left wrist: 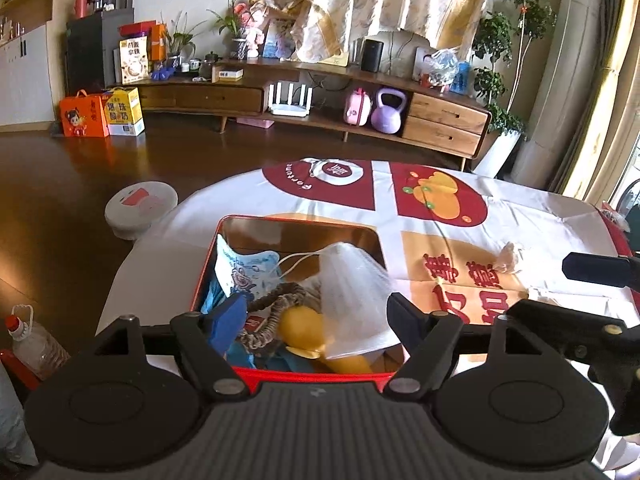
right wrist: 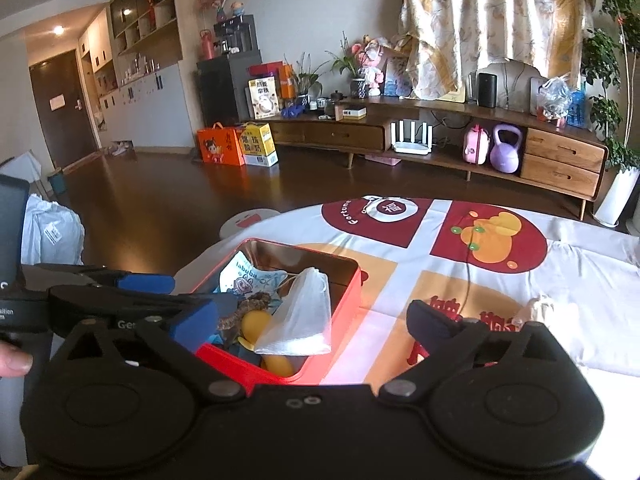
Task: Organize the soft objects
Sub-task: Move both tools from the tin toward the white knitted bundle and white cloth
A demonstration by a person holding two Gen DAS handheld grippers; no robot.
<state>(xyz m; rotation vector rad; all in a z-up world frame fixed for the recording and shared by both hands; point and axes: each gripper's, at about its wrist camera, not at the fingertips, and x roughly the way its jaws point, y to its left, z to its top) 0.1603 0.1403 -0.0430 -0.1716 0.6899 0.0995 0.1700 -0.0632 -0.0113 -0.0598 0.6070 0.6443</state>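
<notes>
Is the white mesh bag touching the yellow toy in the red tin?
Touching. In the left wrist view, the white mesh bag lies right on the yellow toy inside the red tin, covering part of it.

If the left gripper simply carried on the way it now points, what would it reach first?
Most likely the white mesh pouch lying on top of the things in the red tin. The left gripper stands open just above it, angled down into the tin, though depth is hard to judge through the fisheye.

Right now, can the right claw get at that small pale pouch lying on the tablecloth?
Probably yes: the right claw is open and empty, and the pale pouch lies alone on the tablecloth off its right finger, clear of the red tin.
</notes>
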